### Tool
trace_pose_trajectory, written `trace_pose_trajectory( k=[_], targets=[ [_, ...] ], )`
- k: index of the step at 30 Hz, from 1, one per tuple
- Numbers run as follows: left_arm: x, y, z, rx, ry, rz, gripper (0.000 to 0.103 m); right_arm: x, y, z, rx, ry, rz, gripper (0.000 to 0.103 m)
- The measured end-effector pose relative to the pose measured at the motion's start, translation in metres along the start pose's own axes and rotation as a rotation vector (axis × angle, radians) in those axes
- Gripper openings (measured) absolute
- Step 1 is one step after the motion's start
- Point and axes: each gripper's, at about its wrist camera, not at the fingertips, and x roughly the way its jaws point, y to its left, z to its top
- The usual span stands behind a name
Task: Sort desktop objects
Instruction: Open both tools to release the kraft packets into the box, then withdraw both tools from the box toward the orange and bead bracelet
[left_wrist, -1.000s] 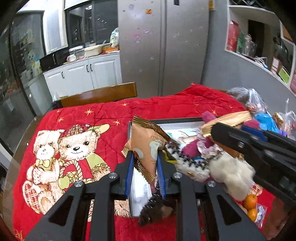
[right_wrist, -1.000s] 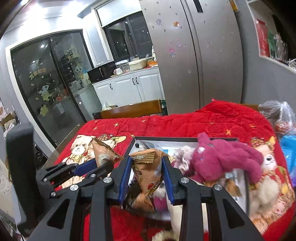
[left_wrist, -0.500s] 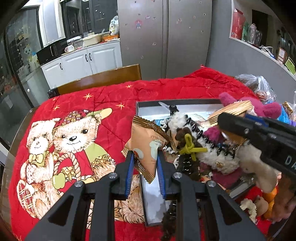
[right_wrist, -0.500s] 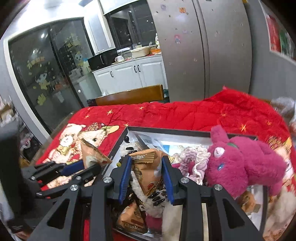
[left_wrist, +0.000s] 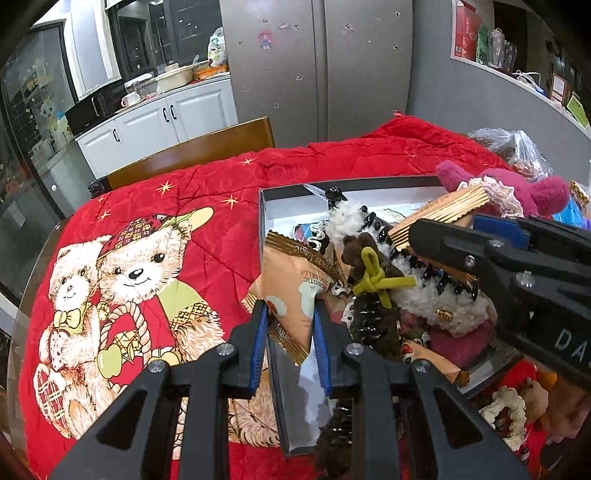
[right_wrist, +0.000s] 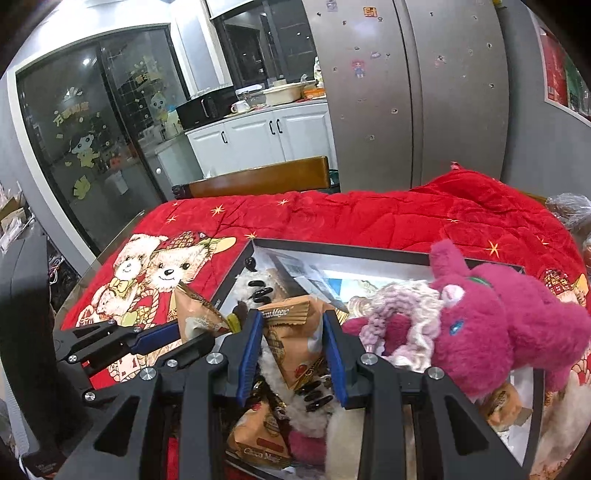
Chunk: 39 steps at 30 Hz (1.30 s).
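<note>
sorting looked well along: the tray was crowded. each claw, left and right, was clamped on a snack packet, neither yet released.

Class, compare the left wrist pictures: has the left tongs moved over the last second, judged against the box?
Yes. The left tongs, shut on a snack packet, has pulled back and left: the box shows more and sits further right.

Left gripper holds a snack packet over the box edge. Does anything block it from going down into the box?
Partly. The snack packet hangs over the box's bare left strip, but the brown hair claw and white fluffy clip crowd its right side.
</note>
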Motion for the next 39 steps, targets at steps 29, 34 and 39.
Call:
trace_pose_trajectory(
  k=[29,34,39],
  targets=[
    [-0.016,0.000,0.008,0.024,-0.060,0.042,0.088,-0.019,-0.017,0.012,0.128,-0.025,0.095,0.076],
    [-0.021,0.001,0.009,0.022,-0.066,0.027,0.088,-0.019,-0.018,0.013,0.141,-0.024,0.112,0.076],
    [-0.047,0.006,0.014,-0.021,-0.109,-0.016,0.088,-0.036,-0.016,0.017,0.131,-0.034,0.103,0.076]
  ],
)
